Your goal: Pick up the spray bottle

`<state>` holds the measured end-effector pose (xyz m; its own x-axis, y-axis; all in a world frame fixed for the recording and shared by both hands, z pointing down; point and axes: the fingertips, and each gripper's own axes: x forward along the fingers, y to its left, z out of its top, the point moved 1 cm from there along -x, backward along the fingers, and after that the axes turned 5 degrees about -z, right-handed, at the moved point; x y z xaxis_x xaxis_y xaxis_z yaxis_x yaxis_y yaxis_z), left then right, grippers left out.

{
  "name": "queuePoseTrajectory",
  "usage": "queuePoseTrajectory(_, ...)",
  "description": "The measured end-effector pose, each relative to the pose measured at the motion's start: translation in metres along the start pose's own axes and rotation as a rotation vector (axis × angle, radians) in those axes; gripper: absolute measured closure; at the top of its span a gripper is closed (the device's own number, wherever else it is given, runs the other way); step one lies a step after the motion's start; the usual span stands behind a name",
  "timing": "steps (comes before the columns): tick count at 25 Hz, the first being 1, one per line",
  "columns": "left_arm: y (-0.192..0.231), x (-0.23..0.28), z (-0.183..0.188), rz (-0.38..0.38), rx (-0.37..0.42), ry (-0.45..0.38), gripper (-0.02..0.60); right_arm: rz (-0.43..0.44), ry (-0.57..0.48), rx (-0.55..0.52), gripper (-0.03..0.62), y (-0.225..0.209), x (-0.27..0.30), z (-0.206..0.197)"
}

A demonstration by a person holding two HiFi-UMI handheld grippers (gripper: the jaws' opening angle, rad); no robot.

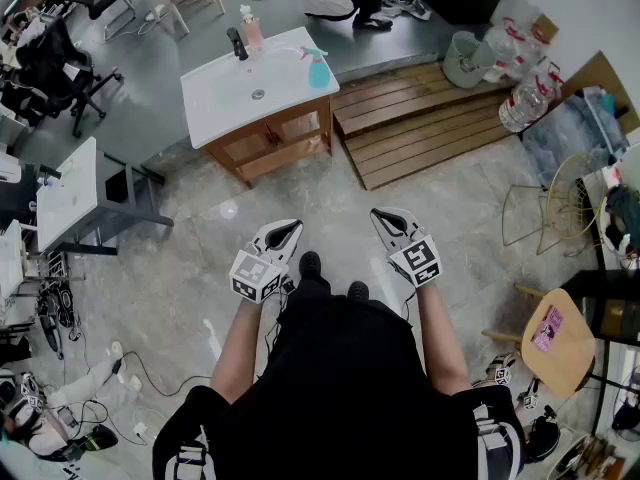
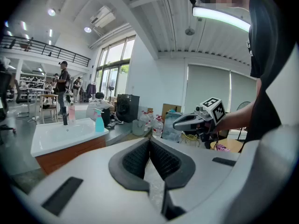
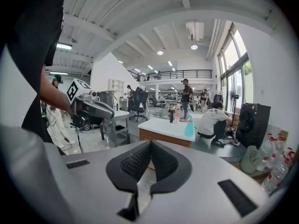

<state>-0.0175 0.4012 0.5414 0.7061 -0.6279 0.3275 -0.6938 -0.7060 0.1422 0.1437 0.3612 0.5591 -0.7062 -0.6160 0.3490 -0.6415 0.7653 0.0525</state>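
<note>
The teal spray bottle stands upright at the right rim of the white sink top, far ahead of me across the floor. It also shows in the left gripper view as a small spray bottle, and in the right gripper view as the spray bottle. My left gripper and right gripper are held side by side in front of my body, well short of the sink. Both are shut with nothing between the pads. A pink bottle and a black faucet stand at the sink's back.
A wooden platform lies right of the sink cabinet, with large water bottles beyond it. A white desk and cables are at my left, a round wooden stool at my right. A person crouches behind the sink.
</note>
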Motion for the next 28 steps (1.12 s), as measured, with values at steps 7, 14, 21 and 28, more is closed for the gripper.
queuePoseTrajectory(7,-0.075,0.015,-0.019,-0.01,-0.022,0.014,0.558,0.015,0.009,0.032,0.579,-0.002,-0.051,-0.035)
queuePoseTrajectory(14,-0.094,0.008,-0.021,0.004,-0.001,0.033,0.558,0.014,-0.018,0.107,0.577,-0.001,-0.071,-0.053)
queuePoseTrajectory(21,-0.08,0.0,-0.026,0.006,-0.005,0.044,0.558,0.011,-0.001,0.106,0.577,0.004,-0.053,-0.051)
queuePoseTrajectory(28,-0.031,-0.003,-0.018,-0.005,-0.009,0.028,0.558,0.002,0.03,0.084,0.577,0.0,-0.009,-0.03)
